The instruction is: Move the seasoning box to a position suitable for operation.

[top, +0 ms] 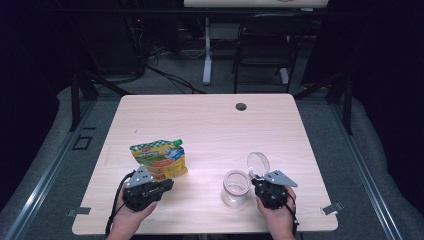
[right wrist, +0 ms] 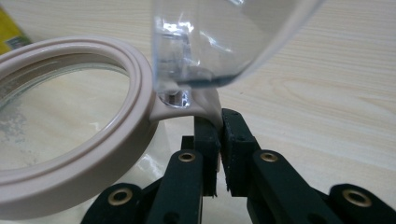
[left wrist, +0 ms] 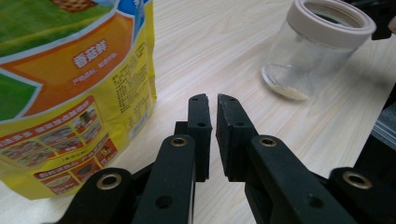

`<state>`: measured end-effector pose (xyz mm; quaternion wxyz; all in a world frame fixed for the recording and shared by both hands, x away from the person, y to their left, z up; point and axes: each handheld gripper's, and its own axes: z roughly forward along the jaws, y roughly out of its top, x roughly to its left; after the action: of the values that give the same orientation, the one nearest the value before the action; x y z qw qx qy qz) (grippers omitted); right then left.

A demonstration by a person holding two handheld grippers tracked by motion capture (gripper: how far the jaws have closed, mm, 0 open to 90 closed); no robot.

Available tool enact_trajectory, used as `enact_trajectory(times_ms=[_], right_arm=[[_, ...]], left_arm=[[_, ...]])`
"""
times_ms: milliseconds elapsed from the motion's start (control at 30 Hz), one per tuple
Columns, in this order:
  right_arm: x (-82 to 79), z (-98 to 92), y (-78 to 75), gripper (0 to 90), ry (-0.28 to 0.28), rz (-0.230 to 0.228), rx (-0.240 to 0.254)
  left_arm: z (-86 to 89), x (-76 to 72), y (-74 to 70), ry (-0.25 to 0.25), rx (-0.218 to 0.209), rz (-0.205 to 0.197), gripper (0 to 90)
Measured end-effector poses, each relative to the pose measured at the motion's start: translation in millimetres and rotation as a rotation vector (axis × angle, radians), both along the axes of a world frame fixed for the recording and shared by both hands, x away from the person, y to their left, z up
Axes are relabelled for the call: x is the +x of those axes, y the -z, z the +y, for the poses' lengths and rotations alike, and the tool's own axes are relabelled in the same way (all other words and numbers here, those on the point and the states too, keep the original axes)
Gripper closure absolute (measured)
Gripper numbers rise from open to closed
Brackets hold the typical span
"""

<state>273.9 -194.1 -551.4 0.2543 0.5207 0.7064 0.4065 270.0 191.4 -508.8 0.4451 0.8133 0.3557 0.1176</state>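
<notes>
Right gripper jaws pinch the beige hinge tab of the clear round flip lid, which stands open and upright above the clear glass jar with beige rim on the light wood counter. Left gripper jaws nearly closed, empty, just beside the yellow-green snack pouch, jar well apart.

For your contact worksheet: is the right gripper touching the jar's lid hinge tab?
Touching. The right gripper view shows the right gripper with jaws pinching the beige hinge tab.
</notes>
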Motion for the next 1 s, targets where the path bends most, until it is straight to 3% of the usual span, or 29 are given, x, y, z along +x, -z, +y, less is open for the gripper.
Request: enact_trajectory(times_ms=[133,433,633,833,1000], right_arm=[[9.5,-0.6,2.0,85.7,0.025,-0.004,-0.015],[7.0,1.0,2.0,84.8,0.028,-0.021,-0.03],[6.0,-4.1,0.0,80.9,0.026,0.001,0.031],[-3.0,-7.0,-5.0,71.6,0.007,0.034,0.005],[-13.6,-16.6,-11.7,66.8,0.005,0.085,0.041]], left_arm=[[5.0,0.5,-1.0,-0.011,0.0,-0.006,83.8],[28.2,1.5,-10.5,-0.065,-0.031,-0.008,81.4],[51.7,2.7,-12.8,-0.101,-0.049,0.005,76.7],[74.2,7.1,-16.3,-0.128,-0.076,0.014,75.2],[87.6,13.4,-11.8,-0.169,-0.081,0.02,69.4]])
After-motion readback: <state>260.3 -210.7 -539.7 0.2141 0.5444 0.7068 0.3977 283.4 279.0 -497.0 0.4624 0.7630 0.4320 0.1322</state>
